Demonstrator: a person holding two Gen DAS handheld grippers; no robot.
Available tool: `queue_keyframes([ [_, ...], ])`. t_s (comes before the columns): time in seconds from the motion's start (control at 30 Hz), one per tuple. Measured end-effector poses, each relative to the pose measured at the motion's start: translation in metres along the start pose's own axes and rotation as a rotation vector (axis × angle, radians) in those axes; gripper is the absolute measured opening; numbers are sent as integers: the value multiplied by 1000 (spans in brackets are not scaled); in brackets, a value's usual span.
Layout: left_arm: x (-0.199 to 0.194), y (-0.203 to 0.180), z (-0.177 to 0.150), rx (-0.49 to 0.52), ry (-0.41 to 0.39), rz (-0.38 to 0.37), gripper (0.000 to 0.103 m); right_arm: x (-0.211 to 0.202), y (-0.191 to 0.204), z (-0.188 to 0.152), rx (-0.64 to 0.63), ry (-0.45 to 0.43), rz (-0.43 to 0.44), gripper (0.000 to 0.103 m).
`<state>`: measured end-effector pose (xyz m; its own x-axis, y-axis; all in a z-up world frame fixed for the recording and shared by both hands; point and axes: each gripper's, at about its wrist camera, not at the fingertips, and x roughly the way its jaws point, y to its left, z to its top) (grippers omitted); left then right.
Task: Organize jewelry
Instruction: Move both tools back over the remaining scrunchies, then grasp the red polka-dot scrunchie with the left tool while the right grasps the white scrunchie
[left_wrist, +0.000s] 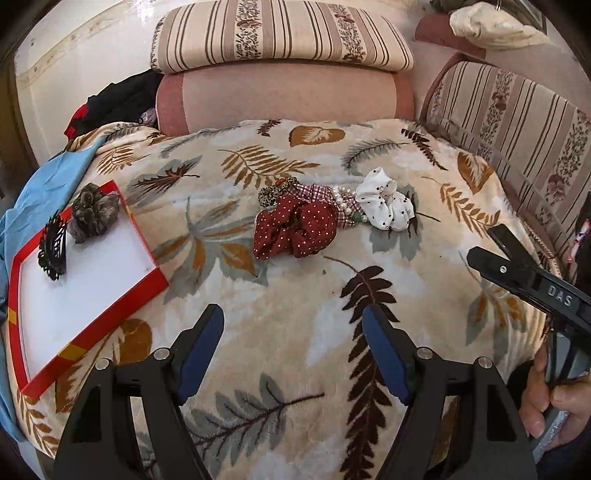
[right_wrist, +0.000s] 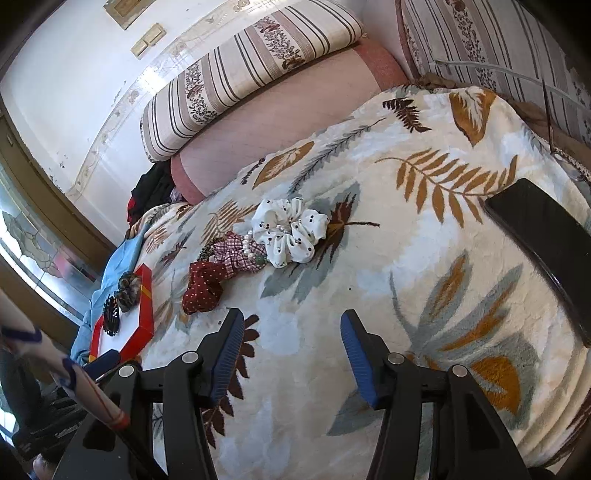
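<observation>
Left gripper (left_wrist: 293, 350) hovers over the leaf blanket (left_wrist: 295, 295), fingers spread wide, nothing between them. Straight ahead of those fingers sits the pile: red scrunchie (left_wrist: 295, 230) nearest, checked scrunchie (left_wrist: 317, 194) behind it, pearls (left_wrist: 345, 205) touching the white scrunchie (left_wrist: 386, 203) off to the right. Far to the left lies the red tray (left_wrist: 88, 325), with a dark scrunchie (left_wrist: 92, 214) and a black clip (left_wrist: 55, 247) at its far end. Right gripper (right_wrist: 291, 354) too, fingers apart and empty, the white scrunchie ahead of them, the red one ahead and left.
</observation>
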<state>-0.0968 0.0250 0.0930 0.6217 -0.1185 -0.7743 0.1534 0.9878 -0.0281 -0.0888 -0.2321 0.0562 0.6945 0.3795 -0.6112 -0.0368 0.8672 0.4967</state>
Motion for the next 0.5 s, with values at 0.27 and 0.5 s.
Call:
queue_keyframes([
  [0.27,30,0,30,-10,9,-6,86,7,-8,0,20,16,11,60],
  [0.5,79,6,61,-39,42,0,86,12,-10,-1,26,31,18,60],
])
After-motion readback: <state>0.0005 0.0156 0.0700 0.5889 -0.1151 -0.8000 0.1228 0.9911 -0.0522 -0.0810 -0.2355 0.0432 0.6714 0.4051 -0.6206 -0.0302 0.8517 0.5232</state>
